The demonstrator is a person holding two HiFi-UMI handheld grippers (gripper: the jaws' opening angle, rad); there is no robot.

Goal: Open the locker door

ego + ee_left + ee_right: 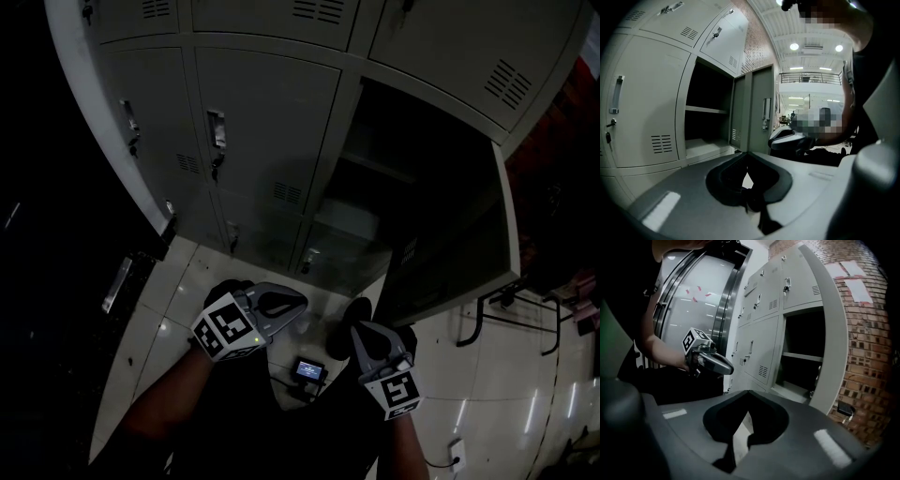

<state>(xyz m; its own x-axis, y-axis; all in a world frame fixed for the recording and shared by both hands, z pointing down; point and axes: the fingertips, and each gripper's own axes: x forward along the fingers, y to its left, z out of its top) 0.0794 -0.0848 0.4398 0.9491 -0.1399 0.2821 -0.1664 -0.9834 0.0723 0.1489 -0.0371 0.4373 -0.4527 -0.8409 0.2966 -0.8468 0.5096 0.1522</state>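
Note:
The grey locker bank fills the head view. One compartment (412, 169) stands open, dark inside with a shelf, and its door (459, 253) is swung out to the right. The left gripper view shows the same compartment (705, 103) and door (759, 112). In the right gripper view the compartment (804, 352) sits behind the door's edge (834, 333). My left gripper (295, 302) (747, 153) and right gripper (358, 314) (749, 392) hang low in front of the lockers, apart from the door. Both are shut on nothing.
Closed locker doors with handles (217, 131) (129, 122) lie left of the open one. A small device with a lit screen (309, 371) rests on the tiled floor between my arms. Metal furniture legs (506, 309) stand right of the door. A brick wall (872, 333) borders the lockers.

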